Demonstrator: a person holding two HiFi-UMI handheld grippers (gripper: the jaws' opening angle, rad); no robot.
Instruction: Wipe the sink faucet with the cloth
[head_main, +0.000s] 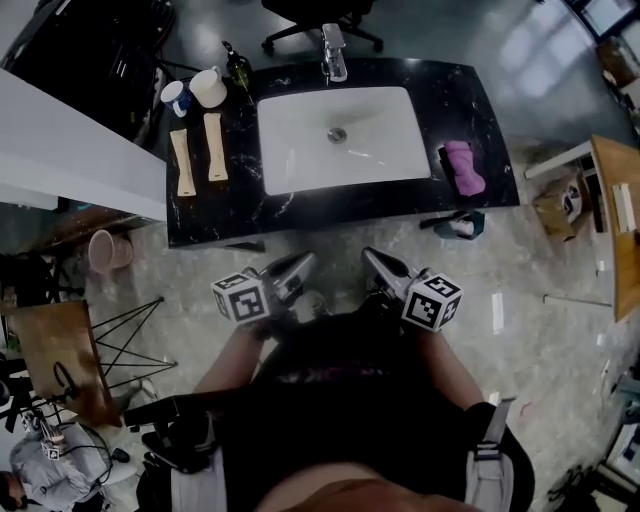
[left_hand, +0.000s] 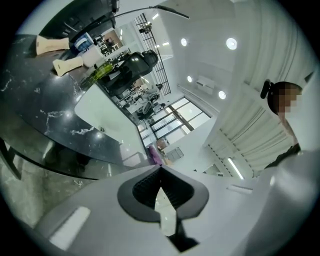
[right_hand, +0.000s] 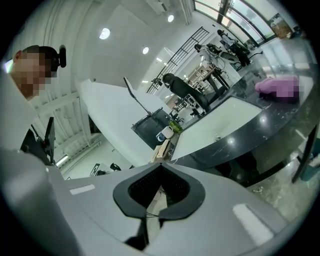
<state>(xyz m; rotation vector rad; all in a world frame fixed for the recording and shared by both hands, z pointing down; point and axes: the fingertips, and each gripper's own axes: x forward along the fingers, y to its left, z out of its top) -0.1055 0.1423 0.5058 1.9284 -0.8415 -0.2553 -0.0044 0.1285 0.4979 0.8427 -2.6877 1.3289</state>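
In the head view a chrome faucet (head_main: 333, 52) stands at the back of a white sink (head_main: 300, 150) set in a black marble counter (head_main: 470, 100). A pink cloth (head_main: 463, 167) lies folded on the counter to the right of the basin. Both grippers hang below the counter's front edge, close to the person's body and apart from everything. My left gripper (head_main: 303, 262) is shut and holds nothing, and so is my right gripper (head_main: 370, 257). The right gripper view shows the cloth (right_hand: 279, 86) far off to the right, past the sink (right_hand: 220, 125). The left gripper view shows the sink (left_hand: 100, 117) and a sliver of the cloth (left_hand: 155, 155).
Two wooden-handled brushes (head_main: 197, 153), two cups (head_main: 197, 90) and a green bottle (head_main: 238, 68) sit on the counter's left. An office chair (head_main: 320, 18) stands behind the counter. A wooden table (head_main: 615, 215) is at the right, and a wire stand (head_main: 125, 340) and a pink bucket (head_main: 105, 250) at the left.
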